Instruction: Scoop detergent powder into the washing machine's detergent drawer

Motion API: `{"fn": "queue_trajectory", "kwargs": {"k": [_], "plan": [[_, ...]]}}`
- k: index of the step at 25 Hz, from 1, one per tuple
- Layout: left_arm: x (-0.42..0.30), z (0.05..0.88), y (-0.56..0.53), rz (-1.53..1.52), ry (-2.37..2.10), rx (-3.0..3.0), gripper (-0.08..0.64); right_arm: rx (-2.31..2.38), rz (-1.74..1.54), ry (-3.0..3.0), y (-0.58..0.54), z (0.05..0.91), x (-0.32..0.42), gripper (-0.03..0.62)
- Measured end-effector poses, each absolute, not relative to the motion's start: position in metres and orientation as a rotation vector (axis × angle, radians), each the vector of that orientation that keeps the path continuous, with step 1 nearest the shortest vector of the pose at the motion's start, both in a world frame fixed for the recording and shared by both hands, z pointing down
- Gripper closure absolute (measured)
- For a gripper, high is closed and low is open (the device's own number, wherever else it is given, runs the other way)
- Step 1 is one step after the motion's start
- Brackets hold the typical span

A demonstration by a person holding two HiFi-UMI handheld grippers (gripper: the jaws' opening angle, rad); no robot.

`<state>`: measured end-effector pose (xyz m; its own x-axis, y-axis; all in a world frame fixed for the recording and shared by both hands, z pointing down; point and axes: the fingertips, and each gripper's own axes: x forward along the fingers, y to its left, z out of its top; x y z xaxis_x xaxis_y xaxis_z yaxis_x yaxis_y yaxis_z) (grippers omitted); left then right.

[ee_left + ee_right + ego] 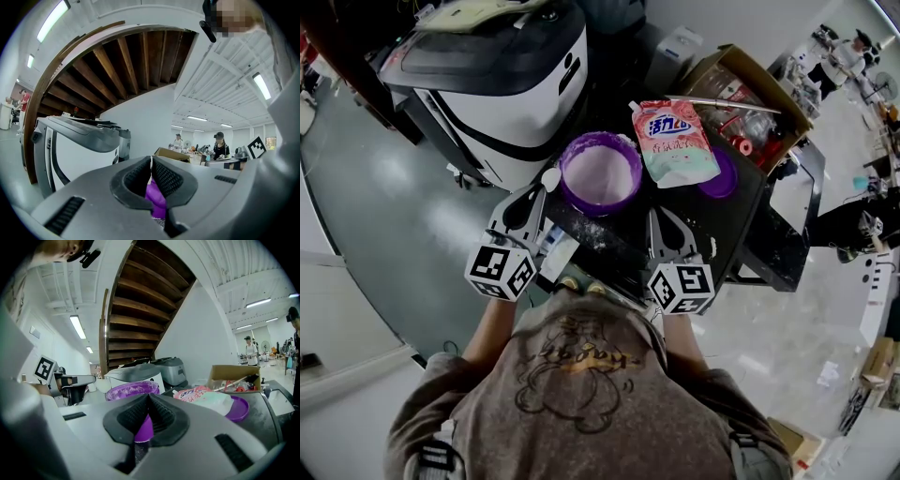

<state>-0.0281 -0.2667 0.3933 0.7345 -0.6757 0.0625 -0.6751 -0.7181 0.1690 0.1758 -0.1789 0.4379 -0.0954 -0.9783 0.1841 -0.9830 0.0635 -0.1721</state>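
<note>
**A:** Where are we with the detergent?

**B:** Barely started, we'd say. The round purple plastic tub (565, 173) of white powder sits open on the dark counter (741, 220). Our left claw (542, 190) looks pinched on a small white plastic scoop (550, 176) at the tub's rim. Our right claw (148, 398) is closed on nothing.

**A:** And the white-and-black washing machine (502, 84)?

**B:** No drawer in sight. Scooping and tipping are still left.

The head view looks steeply down on the worktop (741, 220), with the purple tub (600, 173) at 12 o'clock. Both gripper views sit low at its near edge, facing across it; the right gripper view shares that tub (132, 391), close ahead.
</note>
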Motion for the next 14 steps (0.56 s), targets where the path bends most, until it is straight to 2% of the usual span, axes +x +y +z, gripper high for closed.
{"fn": "queue_trajectory", "kwargs": {"k": [14], "plan": [[-0.0327,0.3924,-0.2692,-0.003,-1.118,2.751,0.537,2.074,0.382,-2.279,-0.1797,0.4364,0.1742,0.594]]}}
